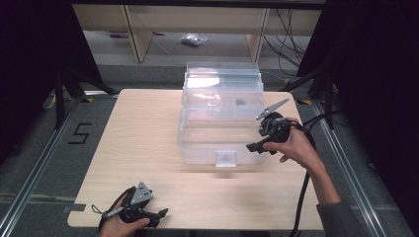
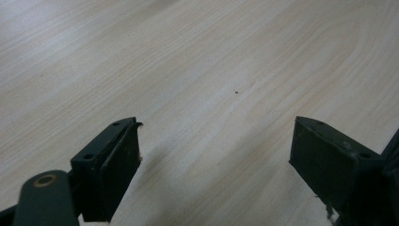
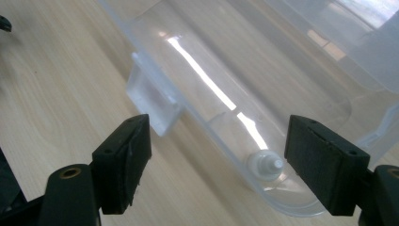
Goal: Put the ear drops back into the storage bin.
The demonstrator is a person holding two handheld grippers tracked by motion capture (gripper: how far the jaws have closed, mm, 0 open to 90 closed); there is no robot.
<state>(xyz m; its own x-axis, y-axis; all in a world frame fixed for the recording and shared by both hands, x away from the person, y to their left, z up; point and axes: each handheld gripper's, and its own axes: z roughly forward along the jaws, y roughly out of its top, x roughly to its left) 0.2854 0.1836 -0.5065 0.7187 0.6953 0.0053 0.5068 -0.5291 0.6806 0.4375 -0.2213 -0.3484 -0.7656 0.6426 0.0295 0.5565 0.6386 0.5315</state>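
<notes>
A clear plastic box (image 1: 197, 140) stands at the middle of the wooden table (image 1: 143, 148), its lid (image 1: 222, 74) tipped up at the back. A white latch (image 1: 226, 158) sits on its front wall. My right gripper (image 1: 256, 139) is at the box's front right corner, jaws open. In the right gripper view the box's rounded corner (image 3: 244, 70), the latch (image 3: 153, 101) and a small white stud (image 3: 266, 165) lie ahead of my right gripper (image 3: 219, 155), untouched. My left gripper (image 1: 158, 216) rests near the front left edge; in its own view my left gripper (image 2: 214, 155) is open over bare wood.
A small dark item (image 1: 240, 102) shows inside the box's rear part. Beyond the table are wooden shelf legs (image 1: 138, 34), a plastic bag (image 1: 193, 39) on the floor and cables (image 1: 289, 34). A "5" (image 1: 79, 133) is marked on the floor at left.
</notes>
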